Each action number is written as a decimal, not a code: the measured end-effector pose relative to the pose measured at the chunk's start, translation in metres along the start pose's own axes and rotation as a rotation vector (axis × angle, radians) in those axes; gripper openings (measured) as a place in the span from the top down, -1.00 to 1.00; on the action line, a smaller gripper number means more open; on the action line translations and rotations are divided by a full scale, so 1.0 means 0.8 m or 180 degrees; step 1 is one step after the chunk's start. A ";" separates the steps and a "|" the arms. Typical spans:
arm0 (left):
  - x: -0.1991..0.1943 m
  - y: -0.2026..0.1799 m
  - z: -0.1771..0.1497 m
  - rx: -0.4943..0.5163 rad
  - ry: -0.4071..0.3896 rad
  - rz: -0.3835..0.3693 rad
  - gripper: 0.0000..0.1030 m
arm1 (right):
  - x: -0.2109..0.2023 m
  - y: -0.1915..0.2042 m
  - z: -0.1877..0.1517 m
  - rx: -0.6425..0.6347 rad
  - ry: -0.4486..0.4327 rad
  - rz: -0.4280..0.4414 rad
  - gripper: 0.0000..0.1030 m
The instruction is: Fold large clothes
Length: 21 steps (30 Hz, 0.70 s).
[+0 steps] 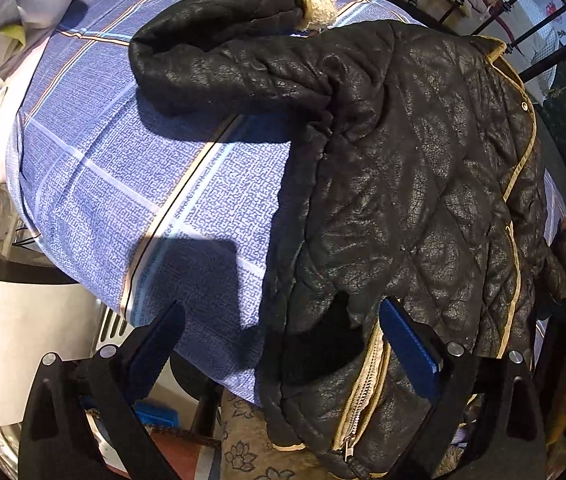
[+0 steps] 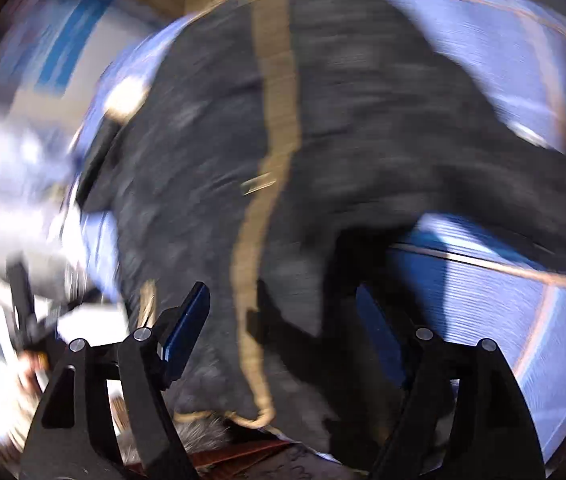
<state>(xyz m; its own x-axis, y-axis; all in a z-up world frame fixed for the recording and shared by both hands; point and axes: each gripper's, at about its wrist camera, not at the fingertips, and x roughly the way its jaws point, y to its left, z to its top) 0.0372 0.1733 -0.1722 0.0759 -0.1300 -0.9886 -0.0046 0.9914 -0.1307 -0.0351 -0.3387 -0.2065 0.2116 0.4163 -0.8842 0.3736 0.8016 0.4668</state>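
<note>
Jacket half spread on the checked sheet

Both claws spread, empty: left claw and right claw over the black jacket hem; pinch trim, not bulk.

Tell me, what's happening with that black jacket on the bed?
A person with a handheld gripper in each hand is folding a black quilted jacket spread on a blue checked sheet. One sleeve is already bent across. The left gripper hovers over the jacket's bottom corner by the zipper, jaws wide and gripping nothing. The right gripper also looks open, though its view is blurred.
</note>
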 end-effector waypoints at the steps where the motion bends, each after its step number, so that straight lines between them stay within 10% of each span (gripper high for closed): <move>1: -0.001 -0.004 0.003 0.0019 -0.0012 -0.0006 -0.86 | -0.010 -0.037 0.004 0.0339 -0.0101 0.0020 -0.47; 13: -0.018 -0.043 0.032 0.0280 -0.0128 0.0115 -0.86 | 0.041 -0.178 -0.008 0.2812 -0.0803 0.0997 -0.47; 15: -0.017 -0.045 0.029 0.0283 -0.0114 0.0148 -0.86 | 0.051 -0.194 -0.009 0.3205 -0.0898 0.1039 -0.11; 16: -0.017 -0.044 0.027 0.0280 -0.0110 0.0162 -0.86 | 0.045 -0.194 -0.006 0.3157 -0.0889 0.0947 0.46; 17: -0.016 -0.043 0.025 0.0271 -0.0107 0.0165 -0.86 | 0.035 -0.188 0.008 0.2904 -0.0842 0.0706 0.63; 21: -0.010 -0.028 0.018 0.0177 -0.0059 0.0199 -0.86 | -0.044 -0.135 0.059 0.1715 -0.1230 0.0165 0.75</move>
<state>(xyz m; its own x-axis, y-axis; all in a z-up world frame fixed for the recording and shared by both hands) 0.0513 0.1526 -0.1605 0.0957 -0.0680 -0.9931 0.0454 0.9969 -0.0638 -0.0404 -0.4597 -0.2252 0.5125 0.1845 -0.8386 0.7322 0.4163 0.5391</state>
